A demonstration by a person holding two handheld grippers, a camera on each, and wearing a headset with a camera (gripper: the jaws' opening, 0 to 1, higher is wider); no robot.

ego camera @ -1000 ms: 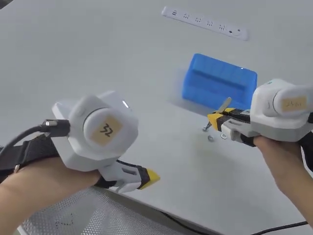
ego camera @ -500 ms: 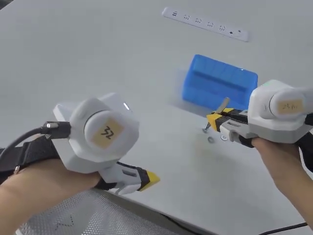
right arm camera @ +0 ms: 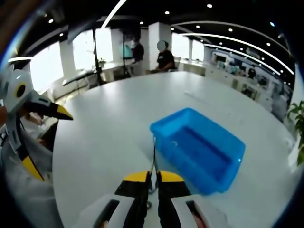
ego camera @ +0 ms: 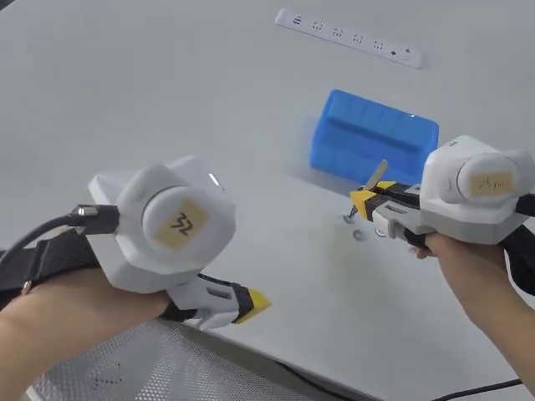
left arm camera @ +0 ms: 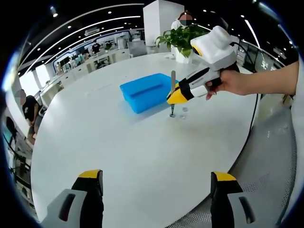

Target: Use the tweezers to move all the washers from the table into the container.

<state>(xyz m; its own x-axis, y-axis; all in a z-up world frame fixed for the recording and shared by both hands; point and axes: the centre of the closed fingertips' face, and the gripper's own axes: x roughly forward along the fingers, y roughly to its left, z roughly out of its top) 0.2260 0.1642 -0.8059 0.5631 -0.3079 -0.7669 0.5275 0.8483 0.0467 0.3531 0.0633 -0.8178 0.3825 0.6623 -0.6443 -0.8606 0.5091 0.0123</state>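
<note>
The blue container [ego camera: 374, 140] stands on the white table [ego camera: 167, 100]. My right gripper [ego camera: 364, 201] is just in front of it, shut on the metal tweezers [ego camera: 375, 177], whose tips point down at the table beside two small washers [ego camera: 358, 236]. In the left gripper view the tweezers [left arm camera: 173, 95] stand upright over the washers [left arm camera: 183, 113], next to the container [left arm camera: 145, 90]. The right gripper view shows the tweezers [right arm camera: 154, 154] clamped between its shut jaws, with the container [right arm camera: 199, 149] right behind. My left gripper [ego camera: 251, 305] hovers open near the table's front edge, holding nothing.
A white power strip [ego camera: 351, 38] lies at the far side of the table. A grey mesh surface [ego camera: 125, 368] sits below the front edge. People stand in the background [right arm camera: 166, 57], and a potted plant [left arm camera: 183, 35] is beyond the table.
The right gripper with the tweezers has crept slightly left; the tips stay by the washers. The left gripper has hardly moved.
</note>
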